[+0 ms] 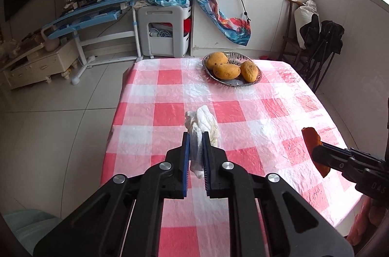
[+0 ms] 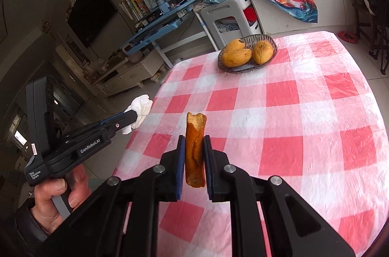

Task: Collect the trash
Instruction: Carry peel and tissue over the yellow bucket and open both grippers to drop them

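While both pairs of tongs hang above the checked counter point(image 1: 243, 111), each is clamped on a piece of trash. At lower centre of the left wrist view, the left tongs point(image 1: 196, 150) pinch a crumpled white tissue point(image 1: 203, 125), which bulges out past the tips toward the top of the frame. At lower centre of the right wrist view, the right tongs point(image 2: 193, 152) grip a brown, bitten strip of peel or crust point(image 2: 195, 147); its long axis runs up the frame, along the fingers. A hand point(image 2: 56, 203) at lower left there holds the left tool. Farther up, a basket point(image 2: 265, 40) of mangoes point(image 2: 237, 57) sits near the counter's far edge. No bin shows, so which hand is nearer cannot be judged.
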{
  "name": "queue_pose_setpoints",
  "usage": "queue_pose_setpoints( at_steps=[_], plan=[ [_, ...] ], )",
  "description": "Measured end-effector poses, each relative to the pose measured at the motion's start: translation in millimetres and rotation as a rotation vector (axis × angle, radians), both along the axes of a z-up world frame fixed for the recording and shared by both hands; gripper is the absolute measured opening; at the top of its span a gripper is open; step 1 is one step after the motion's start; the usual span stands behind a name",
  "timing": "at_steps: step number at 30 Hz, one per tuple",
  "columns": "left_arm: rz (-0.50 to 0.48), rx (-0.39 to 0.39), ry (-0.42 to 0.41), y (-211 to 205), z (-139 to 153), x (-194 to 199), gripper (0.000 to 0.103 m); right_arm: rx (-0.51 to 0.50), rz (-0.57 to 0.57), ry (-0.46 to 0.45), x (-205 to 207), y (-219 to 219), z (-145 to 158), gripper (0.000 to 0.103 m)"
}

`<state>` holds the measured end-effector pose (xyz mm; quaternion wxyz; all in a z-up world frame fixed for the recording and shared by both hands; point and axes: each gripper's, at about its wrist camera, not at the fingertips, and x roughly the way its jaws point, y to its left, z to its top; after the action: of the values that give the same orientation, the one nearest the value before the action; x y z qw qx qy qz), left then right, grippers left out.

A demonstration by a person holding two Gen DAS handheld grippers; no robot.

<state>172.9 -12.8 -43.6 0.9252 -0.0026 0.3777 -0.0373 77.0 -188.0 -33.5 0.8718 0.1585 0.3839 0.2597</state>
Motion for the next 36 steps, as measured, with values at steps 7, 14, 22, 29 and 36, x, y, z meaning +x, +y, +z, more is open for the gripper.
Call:
queue_pose_setpoints(
  at_steps=[7, 14, 22, 29, 36],
  plan=[
    [-0.003, 0.026, -0.038, -4, 10, -48, 0.01, 0.0, -0.026, -0.052, -44, -10, 10, 0.016],
    [-0.009, 0.037, -0.059, -9, 14, -85, 0.01, -0.008, -0.035, -0.072, -72, -14, 9, 0.016],
    [-0.019, 0.037, -0.054, -13, 11, -117, 0.01, -0.014, -0.009, -0.061, -104, -10, 2, 0.016],
    [-0.027, 0.041, -0.047, -19, 4, -146, 0.01, -0.042, 0.04, -0.046, -140, 1, -5, 0.016],
    [-0.06, 0.024, 0.017, -24, -18, -179, 0.01, -0.144, 0.099, 0.022, -179, 17, -20, 0.016]
  ],
)
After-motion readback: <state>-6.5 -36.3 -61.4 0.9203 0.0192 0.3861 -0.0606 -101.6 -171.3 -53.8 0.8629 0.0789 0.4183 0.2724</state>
